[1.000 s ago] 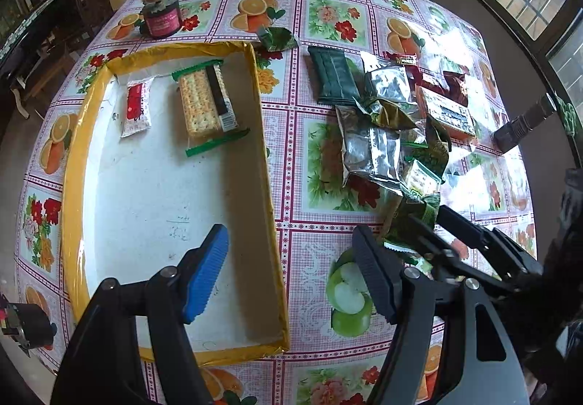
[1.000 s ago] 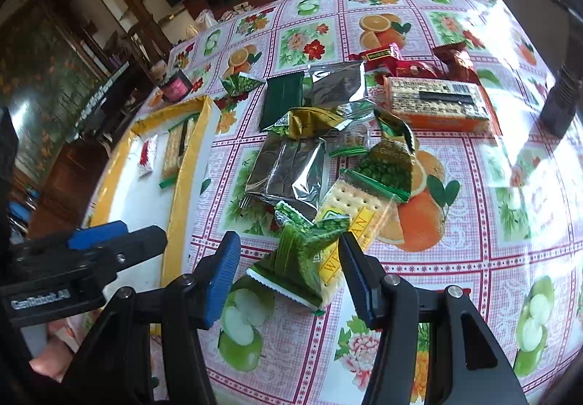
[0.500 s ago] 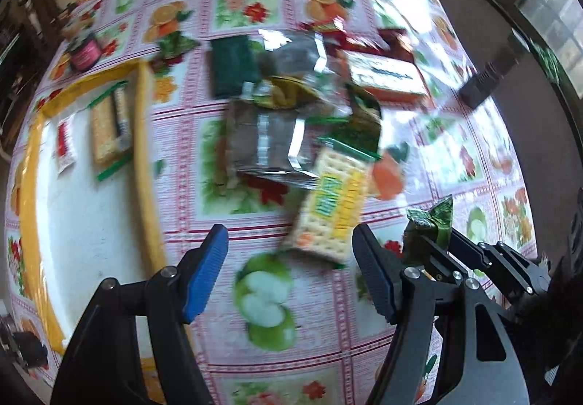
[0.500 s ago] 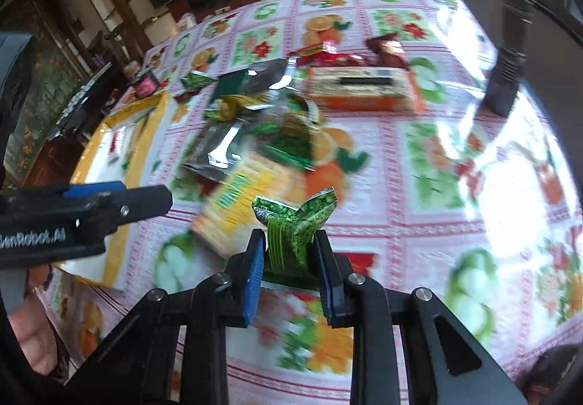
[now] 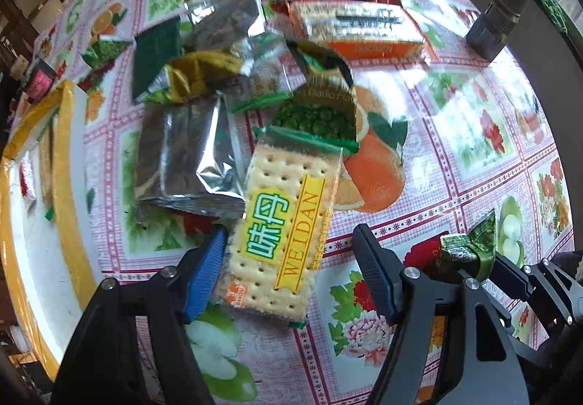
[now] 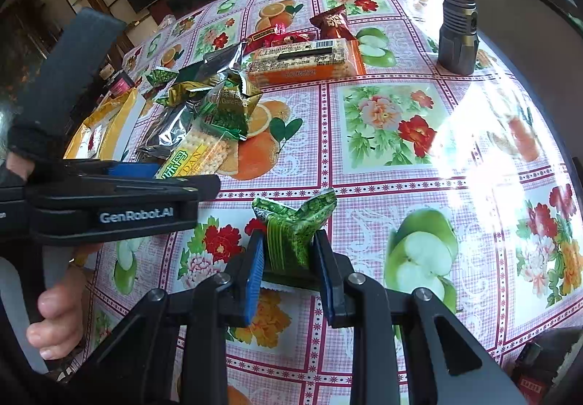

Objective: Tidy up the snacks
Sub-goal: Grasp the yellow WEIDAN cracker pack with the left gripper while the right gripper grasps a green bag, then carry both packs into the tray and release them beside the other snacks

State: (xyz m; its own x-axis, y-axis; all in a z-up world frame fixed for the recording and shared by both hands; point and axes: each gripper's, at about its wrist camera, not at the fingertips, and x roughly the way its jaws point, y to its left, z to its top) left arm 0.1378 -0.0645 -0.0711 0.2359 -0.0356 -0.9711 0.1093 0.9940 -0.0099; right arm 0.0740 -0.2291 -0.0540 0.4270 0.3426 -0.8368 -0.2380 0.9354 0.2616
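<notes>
My right gripper (image 6: 289,252) is shut on a small green snack packet (image 6: 295,226) and holds it above the tablecloth; the packet also shows in the left wrist view (image 5: 470,244). My left gripper (image 5: 289,255) is open, its fingers on either side of a Weidan cracker pack (image 5: 284,230) that lies flat at the near edge of the snack pile. The pile holds a silver foil bag (image 5: 186,157), a green pea packet (image 5: 320,113) and an orange biscuit box (image 5: 360,29). The yellow-rimmed tray (image 5: 69,164) lies to the left.
A dark flashlight (image 6: 457,4) stands upright at the far right of the table. Red candy wrappers (image 6: 331,22) lie behind the orange box. A small pink-labelled jar (image 6: 118,84) stands beyond the tray. The tray holds a cracker pack and a small red sachet.
My right gripper closed on the green packet and lifted it away to the right. My left gripper swung from over the tray to the pile and now straddles the cracker pack.
</notes>
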